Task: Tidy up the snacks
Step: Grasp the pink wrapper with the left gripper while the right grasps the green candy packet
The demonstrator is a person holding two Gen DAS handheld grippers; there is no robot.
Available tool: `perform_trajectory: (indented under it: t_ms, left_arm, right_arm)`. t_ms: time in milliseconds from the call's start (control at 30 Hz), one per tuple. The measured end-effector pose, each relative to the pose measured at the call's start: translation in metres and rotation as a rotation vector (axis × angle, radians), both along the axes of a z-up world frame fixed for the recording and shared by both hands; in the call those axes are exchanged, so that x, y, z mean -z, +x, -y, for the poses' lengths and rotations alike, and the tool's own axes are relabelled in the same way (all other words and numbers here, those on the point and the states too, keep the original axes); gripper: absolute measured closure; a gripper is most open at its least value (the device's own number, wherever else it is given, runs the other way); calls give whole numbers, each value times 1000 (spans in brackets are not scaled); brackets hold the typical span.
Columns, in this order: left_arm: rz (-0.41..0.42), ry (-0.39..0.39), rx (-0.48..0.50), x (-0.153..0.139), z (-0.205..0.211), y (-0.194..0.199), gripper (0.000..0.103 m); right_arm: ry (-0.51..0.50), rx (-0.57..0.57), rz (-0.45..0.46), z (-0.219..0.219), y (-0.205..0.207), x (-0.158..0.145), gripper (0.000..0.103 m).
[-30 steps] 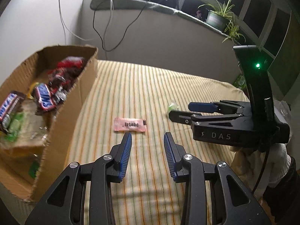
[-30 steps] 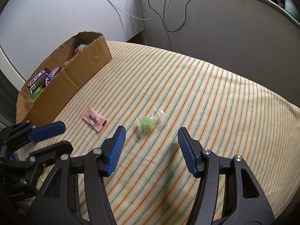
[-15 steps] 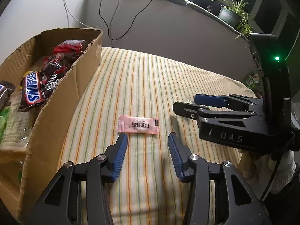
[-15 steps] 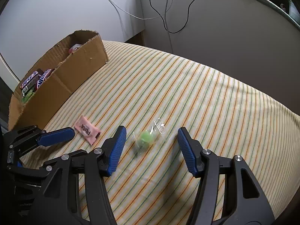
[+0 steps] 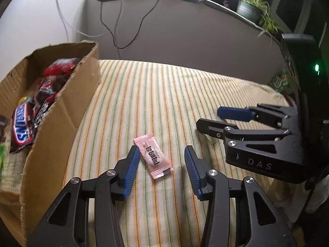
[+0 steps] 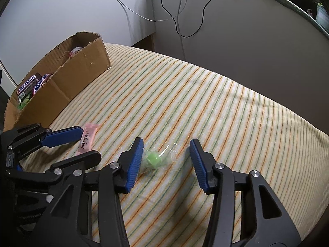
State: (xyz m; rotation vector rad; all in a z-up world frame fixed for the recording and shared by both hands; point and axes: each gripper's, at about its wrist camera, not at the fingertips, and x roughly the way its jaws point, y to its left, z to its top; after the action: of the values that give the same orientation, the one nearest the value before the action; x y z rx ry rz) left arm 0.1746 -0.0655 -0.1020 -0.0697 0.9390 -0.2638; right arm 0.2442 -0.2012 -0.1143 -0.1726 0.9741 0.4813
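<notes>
A pink snack packet lies on the striped cloth between the tips of my open left gripper; it also shows in the right wrist view. A green candy in a clear wrapper lies between the tips of my open right gripper, closer to the left finger. The right gripper shows open in the left wrist view, and the left gripper in the right wrist view. A cardboard box holding several snack bars stands at the left, also seen in the right wrist view.
The striped cloth covers the table. A grey wall with hanging cables runs behind it. Potted plants stand on the ledge at the back right. The table edge falls away at the right.
Both grippers have moved forward and down. The pink packet now lies between the left fingers and the green candy between the right fingers. The left jaws have opened wider.
</notes>
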Motion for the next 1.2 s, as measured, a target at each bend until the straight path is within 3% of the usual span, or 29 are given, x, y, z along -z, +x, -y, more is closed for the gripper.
perform_trajectory:
  t_ms: [267,367,500,800,1200]
  left_arm:
    - [22,56,34,3,12,-7,79]
    - [25,58,29,3,10,-4,85]
    - [28,52,29,3,6,-5,85]
    - [46,31,24,-5,-2,-16,85]
    - [123,4,10,-37,-20,-40,85]
  right_arm:
    - [4,4,2,6,-8,1,54]
    - [-20,14,11,7,-11,1,66]
    - [-28,18,11,9,-15,-1,73]
    - [-14,49,22,18,-24,-8,74]
    - [3,40,62,14,-42,-32,74]
